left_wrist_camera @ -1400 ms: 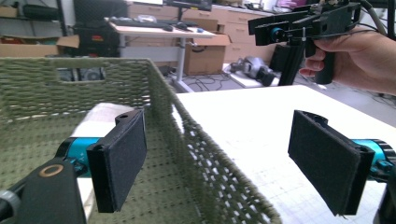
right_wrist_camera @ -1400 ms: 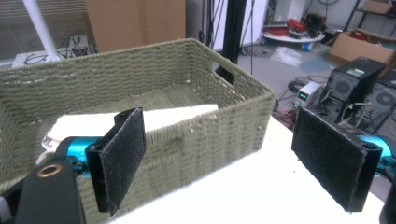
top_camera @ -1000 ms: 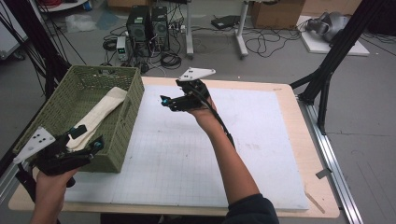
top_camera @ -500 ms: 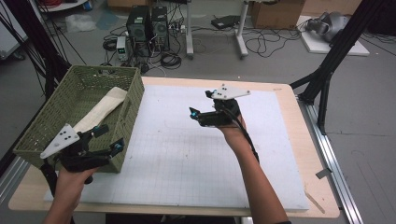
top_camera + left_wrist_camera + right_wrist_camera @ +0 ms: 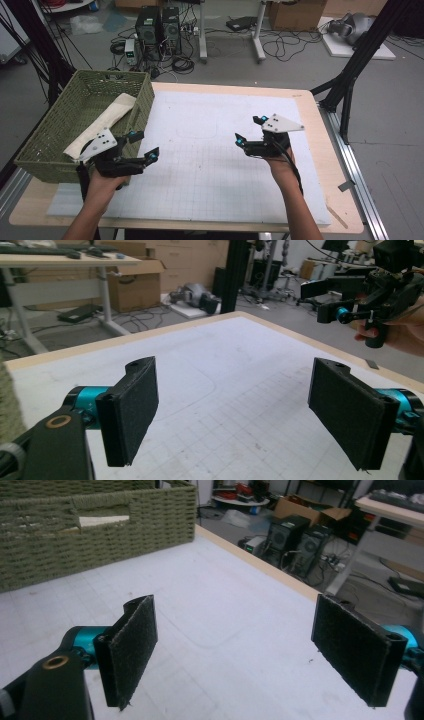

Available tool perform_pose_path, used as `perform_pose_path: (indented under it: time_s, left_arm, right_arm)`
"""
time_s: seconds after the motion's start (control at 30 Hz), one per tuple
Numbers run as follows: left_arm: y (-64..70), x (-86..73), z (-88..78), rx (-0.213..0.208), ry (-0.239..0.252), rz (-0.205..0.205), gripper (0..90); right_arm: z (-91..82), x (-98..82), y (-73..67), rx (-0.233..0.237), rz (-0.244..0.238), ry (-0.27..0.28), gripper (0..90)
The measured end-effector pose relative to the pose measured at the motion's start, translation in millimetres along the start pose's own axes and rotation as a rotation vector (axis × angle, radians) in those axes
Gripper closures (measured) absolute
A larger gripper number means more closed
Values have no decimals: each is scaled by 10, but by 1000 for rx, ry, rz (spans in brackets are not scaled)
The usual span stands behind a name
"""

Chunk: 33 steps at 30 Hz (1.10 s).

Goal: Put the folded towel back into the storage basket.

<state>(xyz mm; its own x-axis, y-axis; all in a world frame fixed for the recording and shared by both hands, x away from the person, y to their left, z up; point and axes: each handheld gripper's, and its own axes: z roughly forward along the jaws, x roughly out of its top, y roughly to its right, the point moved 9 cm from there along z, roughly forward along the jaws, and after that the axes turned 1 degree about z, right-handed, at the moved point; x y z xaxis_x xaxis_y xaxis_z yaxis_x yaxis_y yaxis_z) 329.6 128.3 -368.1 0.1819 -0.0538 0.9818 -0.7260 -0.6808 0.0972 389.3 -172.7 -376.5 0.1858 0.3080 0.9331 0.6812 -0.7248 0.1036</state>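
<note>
**A:** Where are your two grippers right now?

**B:** Your left gripper (image 5: 142, 145) hangs over the table's near left corner, just beside the front right corner of the green woven basket (image 5: 55, 125). Your right gripper (image 5: 250, 131) hangs over the right half of the white gridded mat (image 5: 200, 150), nearer the right edge than the middle. The two are well apart.

**A:** And the jaws?

**B:** Both pairs are spread wide with nothing between them. In the left gripper view your left gripper (image 5: 232, 410) frames bare mat (image 5: 220, 390), with your right gripper (image 5: 340, 305) in the air near the far right. In the right gripper view your right gripper (image 5: 235, 650) also frames bare mat (image 5: 210, 605).

**A:** What lies nearest to them?

**B:** A cream folded cloth (image 5: 102, 125) lies inside the basket, running from its far right corner towards its near left wall. The basket sits on the table's left edge, overhanging the mat's left side. In the right gripper view the basket (image 5: 100, 535) stands at the far left, with a pale strip of the cloth (image 5: 102, 520) seen through its handle slot.
</note>
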Motion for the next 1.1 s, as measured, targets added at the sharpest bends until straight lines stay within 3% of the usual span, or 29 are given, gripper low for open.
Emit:
perform_pose_path:
  time_s: [0.4,0.6,0.93,1.1]
  left_arm:
    - [179,-133,341,-88,-32,34,206]
    - [214,-292,474,-104,-42,49,207]
    - [238,-563,642,-103,-48,64,201]
    - [232,-755,734,-91,-76,60,199]
  right_arm:
    - [-502,-414,142,-111,41,11,172]
    - [-665,-635,222,-175,80,22,172]
    - [-739,-986,280,-199,124,-2,171]
    - [-721,-1128,291,-217,131,-36,172]
